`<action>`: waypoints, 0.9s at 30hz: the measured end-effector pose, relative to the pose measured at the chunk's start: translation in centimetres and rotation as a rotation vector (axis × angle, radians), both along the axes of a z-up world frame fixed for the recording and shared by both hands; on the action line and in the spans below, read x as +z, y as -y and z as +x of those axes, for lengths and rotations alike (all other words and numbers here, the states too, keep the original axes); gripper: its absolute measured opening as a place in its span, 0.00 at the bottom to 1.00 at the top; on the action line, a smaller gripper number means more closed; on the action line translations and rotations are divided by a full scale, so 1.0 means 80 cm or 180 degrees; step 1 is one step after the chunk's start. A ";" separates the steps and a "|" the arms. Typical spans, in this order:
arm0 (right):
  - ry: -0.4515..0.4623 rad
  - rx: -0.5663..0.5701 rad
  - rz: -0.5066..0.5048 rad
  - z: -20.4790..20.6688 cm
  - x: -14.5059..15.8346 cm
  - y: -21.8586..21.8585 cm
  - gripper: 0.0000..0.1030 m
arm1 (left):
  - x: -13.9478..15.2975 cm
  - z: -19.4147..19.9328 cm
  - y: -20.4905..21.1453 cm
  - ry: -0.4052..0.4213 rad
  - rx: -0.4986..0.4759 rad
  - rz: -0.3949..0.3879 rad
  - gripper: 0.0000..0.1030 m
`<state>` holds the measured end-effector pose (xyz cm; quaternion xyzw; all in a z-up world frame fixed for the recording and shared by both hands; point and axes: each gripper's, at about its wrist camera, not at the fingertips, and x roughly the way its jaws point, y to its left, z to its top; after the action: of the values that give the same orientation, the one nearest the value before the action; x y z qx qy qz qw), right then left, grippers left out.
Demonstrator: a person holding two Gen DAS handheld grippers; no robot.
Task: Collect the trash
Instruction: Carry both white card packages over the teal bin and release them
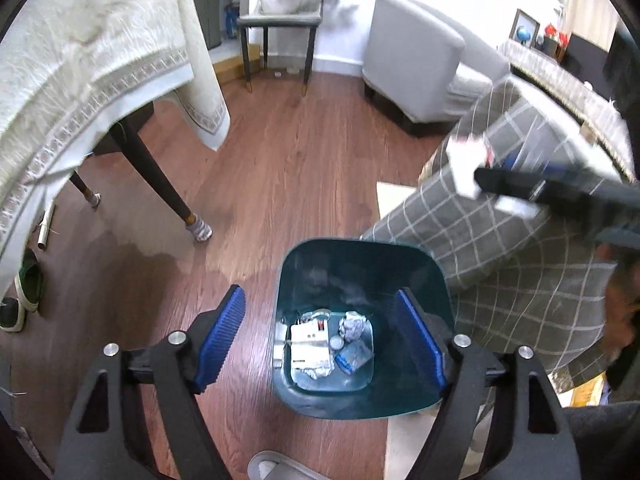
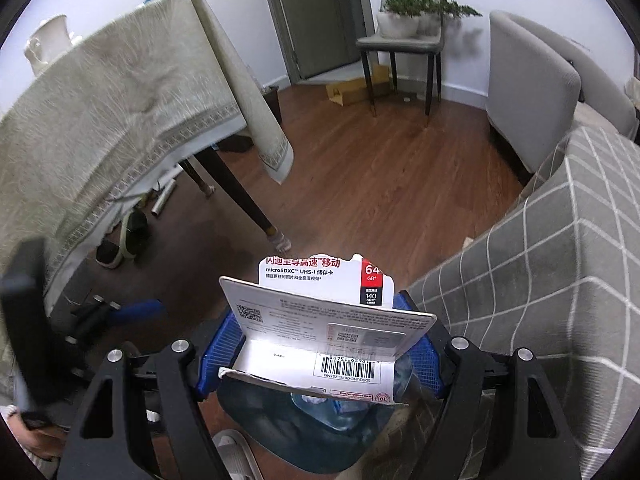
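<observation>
two grippers: right gripper [image 2: 320, 344] clamps a torn white microsd card package [image 2: 320, 320] bottom centre; left gripper [image 1: 320, 336] open, empty, above the teal plastic trash bin [image 1: 360, 400].

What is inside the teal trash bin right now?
The teal trash bin holds a white carton, a crumpled paper ball, a blue wrapper and foil scraps. Anything beneath these is covered.

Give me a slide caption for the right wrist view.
Right tool holds a torn memory card package above the teal trash bin, beside a grey checked sofa.
</observation>
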<state>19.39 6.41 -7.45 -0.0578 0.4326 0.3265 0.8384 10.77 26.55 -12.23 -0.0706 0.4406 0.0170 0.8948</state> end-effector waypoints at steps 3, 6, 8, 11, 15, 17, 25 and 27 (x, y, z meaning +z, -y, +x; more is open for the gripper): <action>-0.0070 0.0019 -0.0084 -0.001 -0.016 -0.006 0.74 | 0.017 -0.003 -0.005 0.0108 0.0048 -0.0035 0.72; -0.0111 0.0060 -0.0210 -0.002 -0.031 -0.012 0.74 | 0.037 -0.007 -0.008 0.0230 0.0055 -0.0005 0.70; -0.0160 0.0073 -0.0256 -0.003 -0.043 -0.015 0.74 | 0.045 -0.011 -0.007 0.0288 0.0059 0.0035 0.66; -0.0256 0.0100 -0.0300 -0.005 -0.060 -0.021 0.74 | 0.060 -0.015 -0.006 0.0373 0.0054 -0.0005 0.62; -0.0286 0.0179 -0.0424 -0.010 -0.075 -0.032 0.74 | 0.081 -0.016 -0.008 0.0475 0.0057 -0.0096 0.57; -0.0297 0.0235 -0.0475 -0.013 -0.080 -0.038 0.74 | 0.092 -0.017 -0.007 0.0534 0.0054 -0.0117 0.55; -0.0377 0.0483 -0.0841 -0.028 -0.122 -0.054 0.76 | 0.130 -0.023 -0.002 0.0701 0.0015 -0.0121 0.46; -0.0358 0.0525 -0.0947 -0.031 -0.128 -0.056 0.77 | 0.141 -0.024 0.001 0.0766 0.0004 -0.0136 0.46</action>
<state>16.94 10.90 -17.67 -0.1980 0.5162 0.3292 0.7655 8.85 26.50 -0.94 -0.0915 0.3303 -0.0003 0.9394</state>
